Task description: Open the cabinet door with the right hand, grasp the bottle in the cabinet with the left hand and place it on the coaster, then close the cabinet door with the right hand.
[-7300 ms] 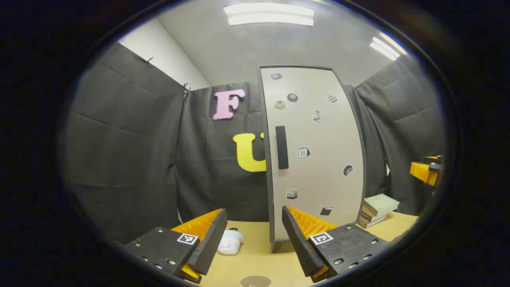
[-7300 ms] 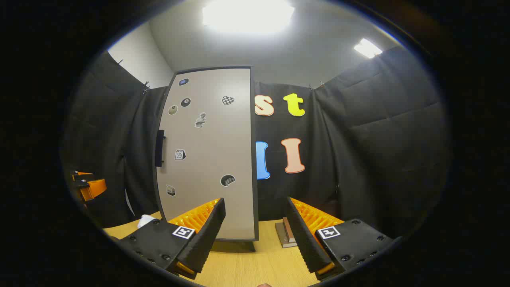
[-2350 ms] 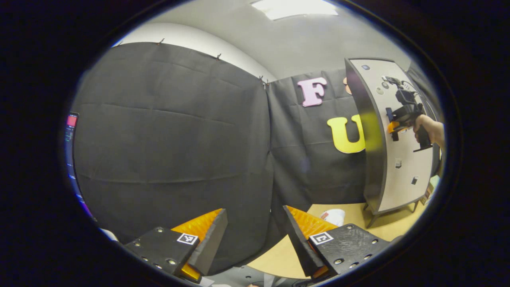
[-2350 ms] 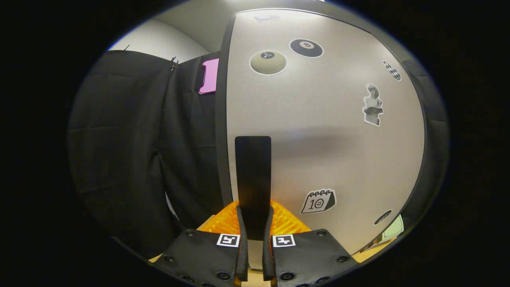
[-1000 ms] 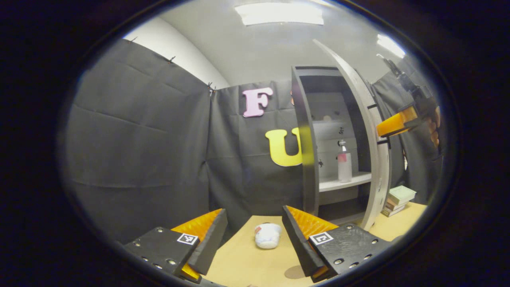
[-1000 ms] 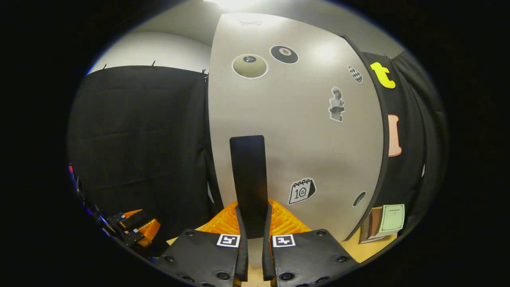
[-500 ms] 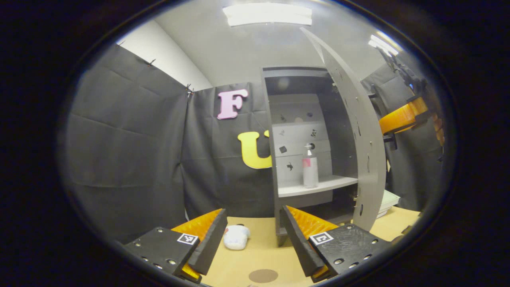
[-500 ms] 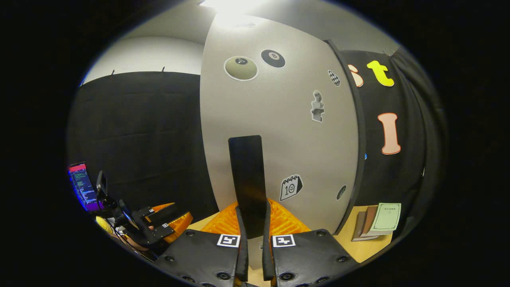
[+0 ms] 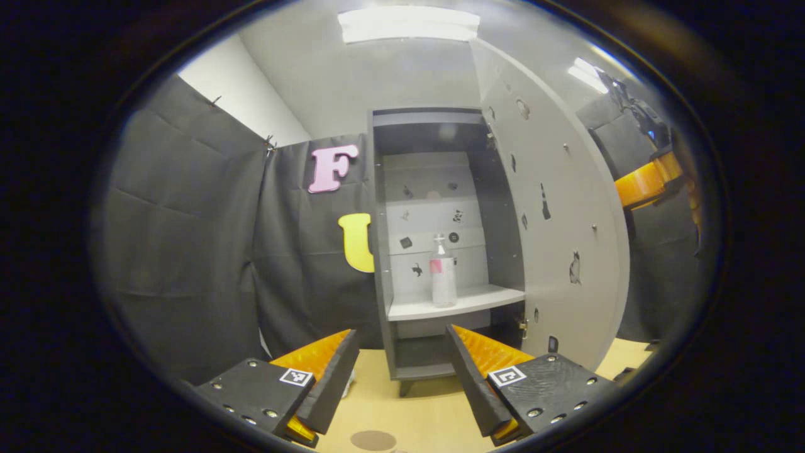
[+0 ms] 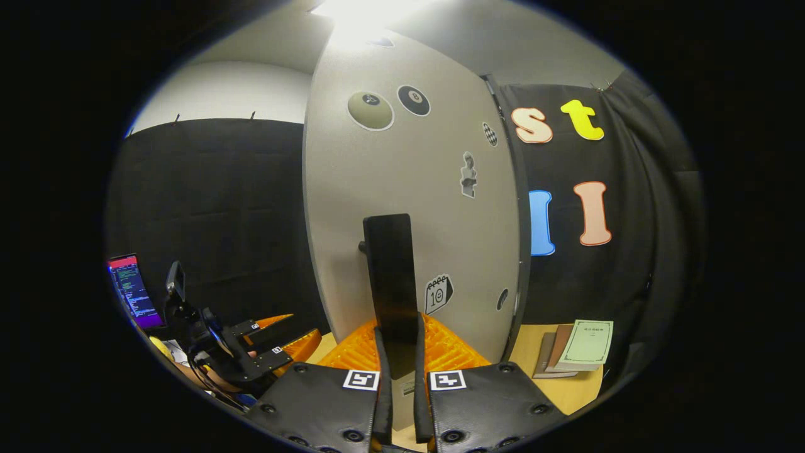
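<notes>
The right gripper is clamping the door handle while the left gripper, fingers apart, is facing the spray bottle.

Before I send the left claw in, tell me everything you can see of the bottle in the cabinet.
The bottle stands upright on the pale shelf of the open cabinet, near the shelf's middle. It looks like clear plastic, slim, with a narrow white pump or spray top and a pink-red label patch on its upper body. Only the shelf touches it. The left claw is open, short of the cabinet and below the shelf's level.
</notes>
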The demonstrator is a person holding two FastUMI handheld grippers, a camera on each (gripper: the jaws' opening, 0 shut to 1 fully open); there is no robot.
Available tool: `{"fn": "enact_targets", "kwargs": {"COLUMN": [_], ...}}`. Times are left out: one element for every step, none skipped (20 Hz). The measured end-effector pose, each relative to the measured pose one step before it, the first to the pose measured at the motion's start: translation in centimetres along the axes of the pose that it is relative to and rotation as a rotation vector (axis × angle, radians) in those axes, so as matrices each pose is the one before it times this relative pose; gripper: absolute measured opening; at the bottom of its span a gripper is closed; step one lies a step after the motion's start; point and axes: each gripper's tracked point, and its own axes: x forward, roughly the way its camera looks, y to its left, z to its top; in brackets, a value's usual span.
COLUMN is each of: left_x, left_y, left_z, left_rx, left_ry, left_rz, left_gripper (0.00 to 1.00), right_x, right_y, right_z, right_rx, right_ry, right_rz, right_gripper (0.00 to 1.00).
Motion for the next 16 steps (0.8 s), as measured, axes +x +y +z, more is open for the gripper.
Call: {"fn": "enact_targets", "kwargs": {"left_x": [0.330,0.165,-0.001,0.143,0.261,0.212,0.210,0.136,-0.006,0.109,0.020,0.185,-0.081,-0.073,0.084,-0.052], "left_y": [-0.780,-0.707,-0.832,-0.768,-0.767,-0.842,-0.711,-0.627,-0.562,-0.556,-0.539,-0.409,-0.020,-0.223,-0.597,-0.365], "left_z": [-0.093,-0.025,-0.048,0.052,-0.016,0.078,-0.145,-0.029,0.187,-0.026,0.065,0.005,0.064,0.112,-0.176,-0.008], "left_rx": [-0.00364,-0.00215,-0.00212,-0.00303,-0.00433,-0.00568,-0.00419,-0.00218,-0.00087,0.00068,0.00206,0.00233,0.00221,0.00119,0.00145,0.00262], "left_ry": [0.00125,0.00159,0.00085,0.00153,0.00135,0.00115,-0.00003,-0.00096,-0.00219,-0.00168,0.00036,-0.00060,0.00054,-0.00053,-0.00074,-0.00022], "left_rz": [-0.00882,-0.00743,-0.00781,-0.00739,-0.00583,-0.00687,-0.00421,-0.00314,-0.00235,-0.00213,0.00000,0.00059,0.00169,0.00137,0.00065,0.00111], "left_gripper": [0.84,0.84,0.84,0.84,0.84,0.84,0.84,0.84,0.84,0.84,0.84,0.84,0.84,0.84,0.84,0.84], "right_x": [-0.076,-0.017,-0.015,0.021,-0.035,-0.024,0.019,-0.054,-0.517,0.395,0.022,-0.112,0.068,0.066,0.123,0.267], "right_y": [-0.276,-0.219,-0.280,-0.207,-0.241,-0.273,-0.246,-0.199,-0.324,-0.426,-0.631,-0.468,-0.515,-0.068,0.503,0.683], "right_z": [0.056,-0.023,0.036,0.010,0.064,0.034,0.050,0.230,0.057,-0.116,0.061,0.097,0.038,0.029,0.007,-0.015], "right_rx": [-0.00189,0.00050,0.00020,0.00124,-0.00058,-0.00109,-0.00011,-0.00077,-0.00754,-0.00762,-0.00780,-0.00564,0.00209,0.01315,0.02528,0.02580], "right_ry": [-0.00062,-0.00152,-0.00210,-0.00335,-0.00246,-0.00497,-0.00333,-0.00442,-0.00748,-0.00385,-0.00389,-0.00663,-0.00312,-0.00430,-0.00488,-0.00332], "right_rz": [-0.00908,-0.01140,-0.01235,-0.01260,-0.01321,-0.01084,-0.01115,-0.01191,-0.01776,-0.01662,-0.02568,-0.02217,-0.02244,-0.00822,0.01208,0.01839], "right_gripper": [0.14,0.15,0.17,0.15,0.15,0.15,0.15,0.15,0.13,0.13,0.12,0.12,0.12,0.08,0.12,0.12]}}
